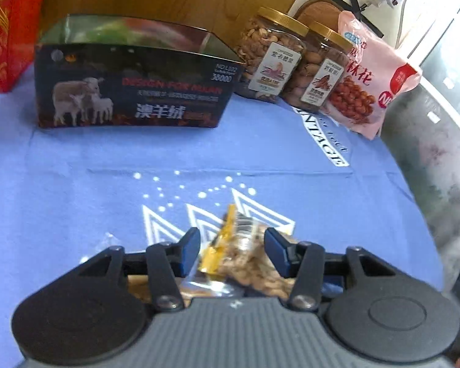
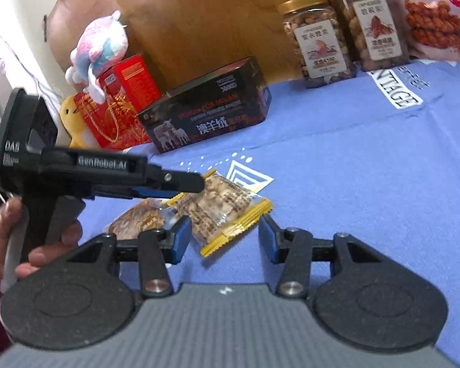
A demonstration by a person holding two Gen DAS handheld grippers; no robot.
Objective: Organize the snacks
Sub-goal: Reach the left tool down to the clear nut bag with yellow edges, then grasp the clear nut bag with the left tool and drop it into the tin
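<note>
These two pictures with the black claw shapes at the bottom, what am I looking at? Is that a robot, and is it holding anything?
No robot here: a person holds a hand tool with a two-finger gripper in each hand, and each tool carries a camera looking along its fingers. One picture is from the left gripper, the other from the right gripper. In the right one you also see the left tool from the side, with the person's hand on its handle.

On the blue printed cloth lie a clear snack packet with yellow ends and a second small packet. Behind stand a dark tin box with sheep on it, two gold-lidded nut jars and a pink snack bag.

Both grippers are open. The yellow-ended packet lies between the left gripper's fingers, not clamped; the right holds nothing.
</note>
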